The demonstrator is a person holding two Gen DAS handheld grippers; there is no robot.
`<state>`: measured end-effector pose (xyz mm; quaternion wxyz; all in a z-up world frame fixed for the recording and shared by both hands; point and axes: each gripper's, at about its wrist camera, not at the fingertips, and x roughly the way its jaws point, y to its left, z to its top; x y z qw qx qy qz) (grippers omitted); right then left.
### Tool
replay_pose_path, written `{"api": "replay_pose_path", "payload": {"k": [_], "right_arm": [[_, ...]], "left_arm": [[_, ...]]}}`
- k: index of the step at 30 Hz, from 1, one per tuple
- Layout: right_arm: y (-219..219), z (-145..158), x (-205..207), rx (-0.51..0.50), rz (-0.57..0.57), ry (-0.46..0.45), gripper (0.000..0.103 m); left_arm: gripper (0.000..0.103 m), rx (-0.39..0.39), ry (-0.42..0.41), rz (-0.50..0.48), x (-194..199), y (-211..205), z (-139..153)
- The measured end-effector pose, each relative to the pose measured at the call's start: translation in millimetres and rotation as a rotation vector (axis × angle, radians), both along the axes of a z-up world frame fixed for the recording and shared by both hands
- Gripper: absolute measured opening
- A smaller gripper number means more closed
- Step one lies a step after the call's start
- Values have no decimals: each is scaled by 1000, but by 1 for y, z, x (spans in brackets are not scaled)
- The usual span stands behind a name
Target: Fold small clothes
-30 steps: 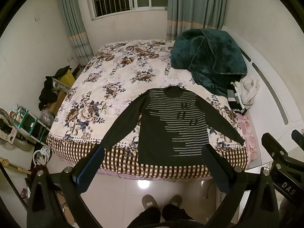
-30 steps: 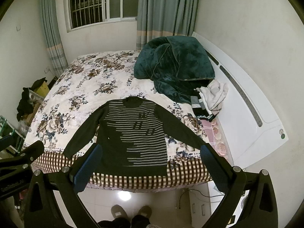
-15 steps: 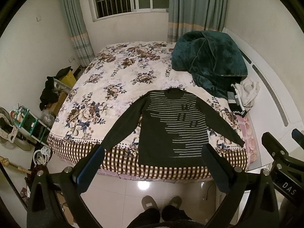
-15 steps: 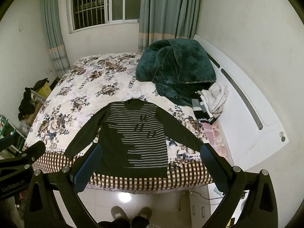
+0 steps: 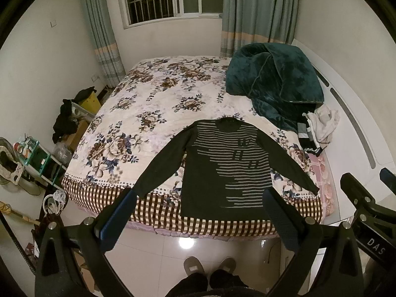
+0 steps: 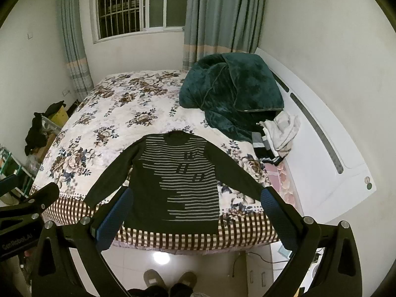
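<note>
A dark long-sleeved sweater with grey stripes (image 5: 222,170) lies flat on the flowered bed cover (image 5: 138,128), sleeves spread, hem at the near bed edge; it also shows in the right wrist view (image 6: 173,183). My left gripper (image 5: 198,195) is open and empty, held high above the floor in front of the bed. My right gripper (image 6: 195,193) is open and empty at the same height, to the right of the left one. Neither touches the sweater.
A dark green blanket (image 5: 274,84) is heaped at the bed's far right, with folded and crumpled clothes (image 5: 319,128) beside it. A white headboard (image 6: 321,153) runs along the right. Boxes, a shelf (image 5: 32,153) and clutter stand left of the bed. My slippers (image 5: 210,267) are on the tiled floor.
Both views have tilted up slightly, so the bed and sweater sit a little lower in frame. The sweater has not moved and both grippers stay open.
</note>
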<state>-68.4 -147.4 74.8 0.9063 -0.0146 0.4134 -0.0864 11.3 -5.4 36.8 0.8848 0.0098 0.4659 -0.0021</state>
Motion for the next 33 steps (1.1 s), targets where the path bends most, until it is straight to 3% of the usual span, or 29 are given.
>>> {"api": "replay_pose_path", "payload": {"k": [33], "right_arm": [[8, 5, 5, -6, 3, -9, 103]], "left_arm": [[103, -4, -13, 1, -2, 0, 4]]}}
